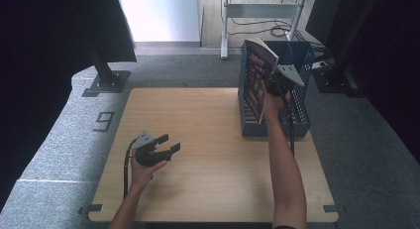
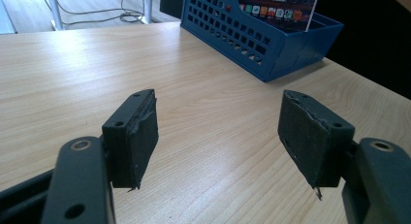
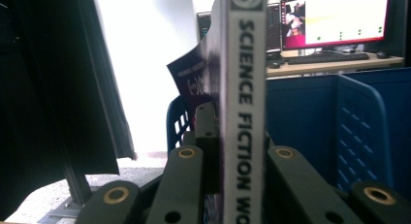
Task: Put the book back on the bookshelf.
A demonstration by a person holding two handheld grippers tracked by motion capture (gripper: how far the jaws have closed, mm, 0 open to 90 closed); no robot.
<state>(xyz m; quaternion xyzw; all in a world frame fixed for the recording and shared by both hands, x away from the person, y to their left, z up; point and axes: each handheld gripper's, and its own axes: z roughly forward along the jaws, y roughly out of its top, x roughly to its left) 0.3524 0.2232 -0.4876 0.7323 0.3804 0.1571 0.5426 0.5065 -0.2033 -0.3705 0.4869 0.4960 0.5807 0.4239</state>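
Your right gripper [image 1: 274,83] is clamped on a book [image 1: 259,75], its two black jaws pressing the volume from either side near the spine. In the right gripper view, the book [image 3: 242,103] stands upright straight ahead between the jaws, spine facing you: a pale grey strip with dark capital letters reading "SCIENCE FICTION" running down it and a round emblem at the top. To the left of the spine, a dark purple cover peels slightly away. From the high view, the book's front is dark with rows of reddish print, and its pale page edges face upward. It is tilted, its lower part down inside a blue perforated file box [image 1: 302,102] that stands just beyond and around your right gripper, on the far right part of the desk [image 1: 208,140].

Your left gripper [image 1: 166,145] is well apart from the book, low over the bare wood near you, jaws spread wide with nothing between them. Its worn black pads [image 2: 138,136] frame plain desk surface, with the blue box ahead.
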